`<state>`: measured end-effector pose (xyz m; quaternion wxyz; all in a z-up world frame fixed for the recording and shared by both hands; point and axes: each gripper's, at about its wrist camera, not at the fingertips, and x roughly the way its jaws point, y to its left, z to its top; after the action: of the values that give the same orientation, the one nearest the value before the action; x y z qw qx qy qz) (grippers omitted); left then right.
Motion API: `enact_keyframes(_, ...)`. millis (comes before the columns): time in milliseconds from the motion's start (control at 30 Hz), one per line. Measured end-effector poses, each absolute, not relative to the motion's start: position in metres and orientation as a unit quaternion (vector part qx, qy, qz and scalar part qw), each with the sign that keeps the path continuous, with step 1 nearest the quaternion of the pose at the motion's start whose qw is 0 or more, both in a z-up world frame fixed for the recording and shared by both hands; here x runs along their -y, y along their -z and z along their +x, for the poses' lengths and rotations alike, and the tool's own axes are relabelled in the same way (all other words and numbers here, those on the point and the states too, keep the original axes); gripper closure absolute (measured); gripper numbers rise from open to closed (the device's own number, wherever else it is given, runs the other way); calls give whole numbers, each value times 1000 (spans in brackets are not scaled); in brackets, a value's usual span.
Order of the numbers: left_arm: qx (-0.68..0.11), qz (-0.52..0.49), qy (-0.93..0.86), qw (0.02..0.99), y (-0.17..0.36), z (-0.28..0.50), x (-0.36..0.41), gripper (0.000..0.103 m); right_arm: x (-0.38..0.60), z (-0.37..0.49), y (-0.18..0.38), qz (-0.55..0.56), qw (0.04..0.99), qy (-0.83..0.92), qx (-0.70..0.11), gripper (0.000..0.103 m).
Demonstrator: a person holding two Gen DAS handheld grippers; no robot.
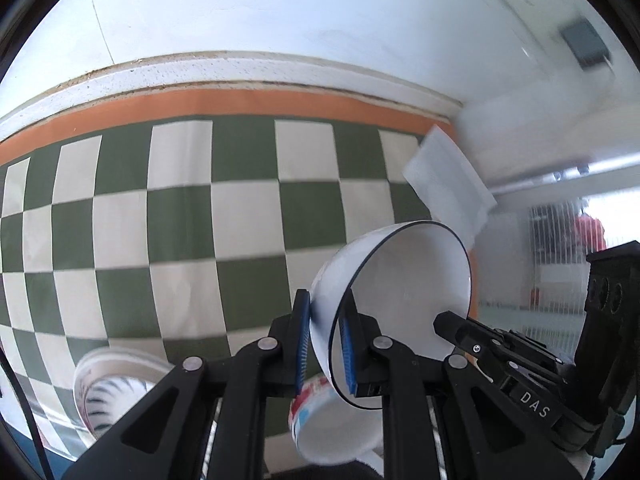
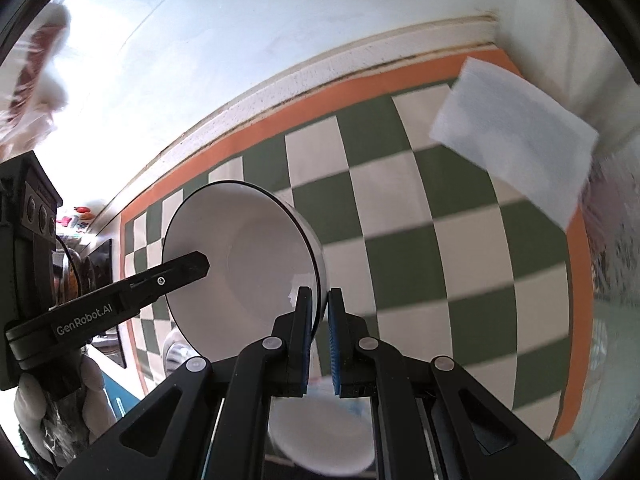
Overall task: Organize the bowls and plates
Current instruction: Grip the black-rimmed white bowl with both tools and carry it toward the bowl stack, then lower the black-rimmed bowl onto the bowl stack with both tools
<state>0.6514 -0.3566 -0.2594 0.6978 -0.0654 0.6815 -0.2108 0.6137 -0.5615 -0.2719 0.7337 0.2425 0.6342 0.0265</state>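
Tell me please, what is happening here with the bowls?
A person holds a two-finger gripper in each hand, and both grippers pinch the same white bowl with a dark rim on opposite sides of that rim. The left gripper and the right gripper are shut on the bowl's wall, holding it tilted in the air above the green and white checkered cloth. Below it sit another bowl with a red and blue pattern and a striped bowl. A white folded cloth lies near the corner.

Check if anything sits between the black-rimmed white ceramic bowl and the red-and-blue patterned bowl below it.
Nothing visible. Left gripper and right gripper clamp the rim of the white bowl; the patterned bowl lies open below on the checkered cloth.
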Motion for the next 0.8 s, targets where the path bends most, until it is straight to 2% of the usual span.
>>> enact_keyframes(267, -688, -44, 239, 684, 253, 587, 350, 91, 555, 533, 257, 258, 737, -15, -624, 94)
enact_keyframes(467, -708, -36, 243, 662, 268, 550, 343, 91, 546, 483, 260, 259, 730, -14, -632, 94)
enact_keyframes(800, -734, -6, 233, 638, 302, 527, 353, 91, 546, 459, 293, 276, 709, -2, -649, 94)
